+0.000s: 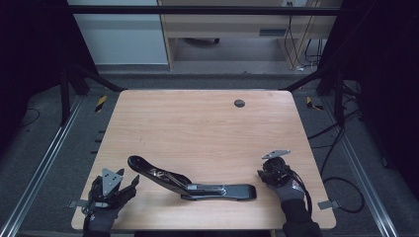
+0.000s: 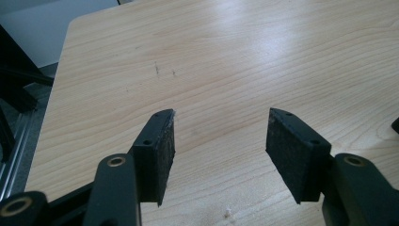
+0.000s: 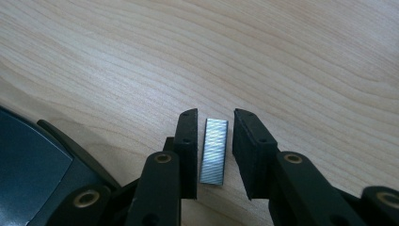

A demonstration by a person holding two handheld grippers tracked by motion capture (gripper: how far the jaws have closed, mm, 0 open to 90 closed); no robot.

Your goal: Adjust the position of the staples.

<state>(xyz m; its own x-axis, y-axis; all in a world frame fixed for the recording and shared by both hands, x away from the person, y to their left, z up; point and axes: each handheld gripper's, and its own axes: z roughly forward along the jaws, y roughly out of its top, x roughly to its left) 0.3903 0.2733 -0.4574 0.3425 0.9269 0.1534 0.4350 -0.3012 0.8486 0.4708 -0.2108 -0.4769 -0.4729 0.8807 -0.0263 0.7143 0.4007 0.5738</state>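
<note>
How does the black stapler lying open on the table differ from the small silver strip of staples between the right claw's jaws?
The black hinged stapler is large and dark; the silver ridged strip of staples is small and shiny. The stapler lies swung open, its arm raised toward the left claw; the strip lies flat as one straight piece. The stapler sits clear of both claws; the strip lies between the right claw's jaws, with gaps either side. Both rest on the wooden table.

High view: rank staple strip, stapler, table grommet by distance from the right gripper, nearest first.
1. Staple strip: lying between the right gripper jaws, shown in the right gripper view.
2. Stapler: opened out, just to its left.
3. Table grommet: far edge of the table.
</note>
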